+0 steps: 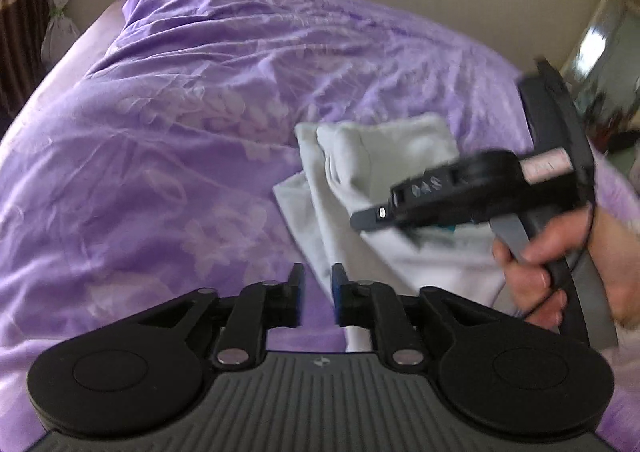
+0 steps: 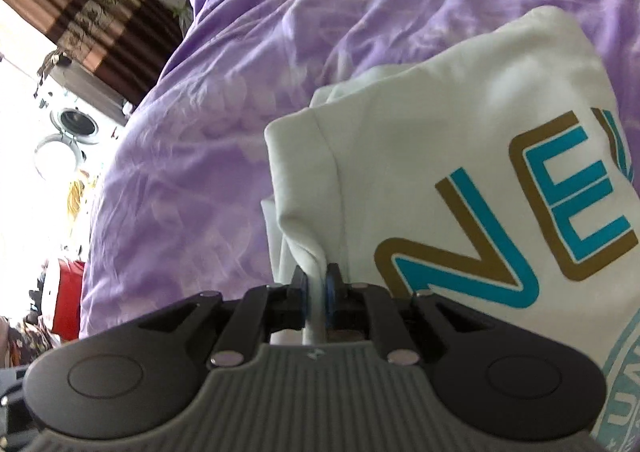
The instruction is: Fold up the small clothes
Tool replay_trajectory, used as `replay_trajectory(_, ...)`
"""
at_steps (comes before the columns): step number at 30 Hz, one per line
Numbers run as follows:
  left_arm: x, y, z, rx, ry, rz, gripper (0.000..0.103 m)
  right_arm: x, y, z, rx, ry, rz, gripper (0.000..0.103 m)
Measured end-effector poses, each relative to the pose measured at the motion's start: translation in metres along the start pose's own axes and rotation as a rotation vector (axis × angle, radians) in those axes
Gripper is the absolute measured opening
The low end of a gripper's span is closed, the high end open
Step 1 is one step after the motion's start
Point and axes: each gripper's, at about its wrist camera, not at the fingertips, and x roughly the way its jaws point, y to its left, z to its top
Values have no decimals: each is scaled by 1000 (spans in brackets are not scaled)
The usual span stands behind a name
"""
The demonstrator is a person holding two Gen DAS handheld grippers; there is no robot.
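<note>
Two black fingers of the right gripper (image 2: pixel 316 284) sit closest in its own view, with a thin fold of the white shirt (image 2: pixel 460 140) running up between the blue pads. They stand very close around the cloth, but whether they pinch it or have just let go cannot be told.

Over on the other side, the left gripper (image 1: pixel 318 292) has its fingers apart with nothing between them (only purple cover shows in the gap). It hovers just beside the near edge of the shirt.

Further out, the shirt lies partly folded on the purple bed cover (image 1: pixel 160 132), its big blue and gold letters facing up in the right wrist view. A hand (image 1: pixel 560 264) holds the right gripper over it.

To do this step well, I think the right side should lay its fold flat, with the edges lined up. Then the left fingers can take the near edge, low and gently, without dragging the cover. Far back are a curtain (image 2: pixel 80 0) and a washing machine (image 2: pixel 76 122).
</note>
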Motion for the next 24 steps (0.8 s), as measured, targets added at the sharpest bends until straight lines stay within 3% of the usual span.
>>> replay_trajectory(2, 1, 6, 5, -64, -27, -41, 24, -13, 3, 2, -3, 12, 35, 23)
replay_trajectory(5, 8, 13, 14, -167, -56, -122, 32, -42, 8, 5, -77, -21, 60, 31)
replay_trajectory(7, 18, 16, 18, -224, -67, -173, 41, -64, 5, 9, -127, -71, 40, 32)
replay_trajectory(10, 44, 19, 22, -288, -68, -222, 44, -79, -18, 16, -161, -124, -22, 32)
replay_trajectory(12, 63, 23, 23, -325, -49, -235, 44, -80, -44, 18, -147, -135, -48, 30)
replay_trajectory(14, 80, 29, 22, -361, -43, -228, 44, -79, -66, 17, -144, -133, -69, 17)
replay_trajectory(20, 113, 35, 31, -412, -55, -270, 44, -60, -119, 13, -132, -123, -66, 10)
replay_trajectory(24, 123, 35, 36, -375, -59, -183, 44, -47, -132, 15, -129, -123, -43, 10)
